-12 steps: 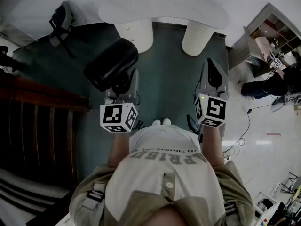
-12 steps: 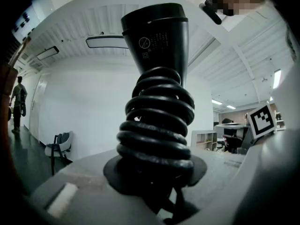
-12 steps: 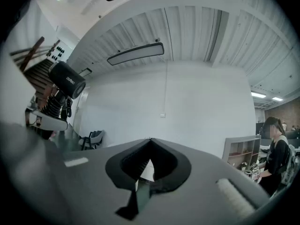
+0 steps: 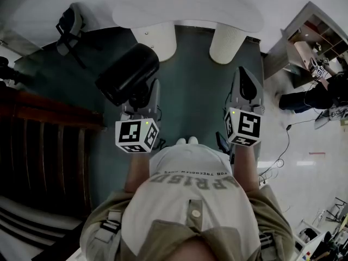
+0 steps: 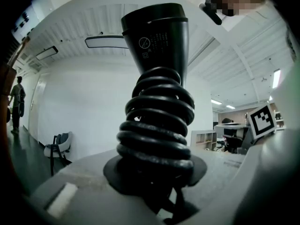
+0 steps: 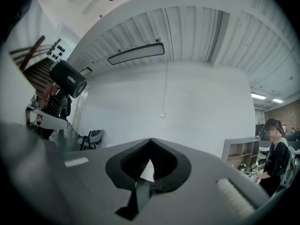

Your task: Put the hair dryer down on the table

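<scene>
Hair dryer (image 4: 129,73) is up in your left gripper (image 4: 140,102), well short of the table (image 4: 190,7).
Your left gripper's jaws are pinching the handle through the coiled cord (image 5: 157,125) wound round it (springy loops, not a firm surface), so the dryer could twist or slide as you tilt it. The head leans out to one side, which probably adds leverage. It hangs over the floor (image 4: 193,86), so opening the jaws here would drop it. Your right gripper (image 4: 246,88) is pressed together on nothing, giving no backup. A loop slipping free could snag the table's edge.
</scene>
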Available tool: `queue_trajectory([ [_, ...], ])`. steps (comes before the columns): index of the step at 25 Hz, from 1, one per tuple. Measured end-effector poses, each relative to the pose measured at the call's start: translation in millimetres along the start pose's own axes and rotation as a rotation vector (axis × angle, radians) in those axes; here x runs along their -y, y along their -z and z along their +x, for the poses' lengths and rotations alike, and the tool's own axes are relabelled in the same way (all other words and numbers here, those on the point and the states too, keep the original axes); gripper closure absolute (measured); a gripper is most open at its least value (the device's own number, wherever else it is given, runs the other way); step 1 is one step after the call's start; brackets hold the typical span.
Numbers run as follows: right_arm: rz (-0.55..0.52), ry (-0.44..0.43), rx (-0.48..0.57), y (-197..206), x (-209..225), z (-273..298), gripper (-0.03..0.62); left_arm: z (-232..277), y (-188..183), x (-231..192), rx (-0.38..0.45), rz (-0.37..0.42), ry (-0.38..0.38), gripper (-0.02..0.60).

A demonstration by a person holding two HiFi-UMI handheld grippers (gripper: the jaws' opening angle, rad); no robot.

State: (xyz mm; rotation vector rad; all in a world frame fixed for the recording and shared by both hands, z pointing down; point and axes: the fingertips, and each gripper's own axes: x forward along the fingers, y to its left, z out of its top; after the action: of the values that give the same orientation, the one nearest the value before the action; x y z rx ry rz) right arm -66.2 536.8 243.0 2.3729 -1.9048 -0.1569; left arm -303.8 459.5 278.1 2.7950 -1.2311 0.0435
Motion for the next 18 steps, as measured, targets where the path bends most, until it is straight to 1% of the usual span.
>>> queue_trajectory([
  [5,0.007,0.007,-0.002,1,4,0,0.595,1,-1,1,0.001,0.002,-0.005,0.439],
  [10,0.085,0.039,0.037,-1,16,1,0.592,1,-1,2,0.0,-0.006,-0.008,0.439],
  [14,0.119,0.035,0.069,-5,23,0,0.59,4,-1,6,-0.006,0.0,-0.008,0.439],
  [15,0.127,0.023,0.075,-6,23,1,0.568,5,-2,7,-0.008,-0.001,-0.008,0.439],
  [16,0.134,0.003,0.078,-7,22,2,0.488,5,-2,8,-0.009,-0.002,-0.009,0.439],
  [17,0.139,-0.02,0.08,-8,21,3,0.387,6,-2,9,-0.01,-0.003,-0.011,0.439],
  [18,0.14,-0.038,0.081,-7,21,4,0.321,7,-2,10,-0.011,-0.003,-0.013,0.439],
])
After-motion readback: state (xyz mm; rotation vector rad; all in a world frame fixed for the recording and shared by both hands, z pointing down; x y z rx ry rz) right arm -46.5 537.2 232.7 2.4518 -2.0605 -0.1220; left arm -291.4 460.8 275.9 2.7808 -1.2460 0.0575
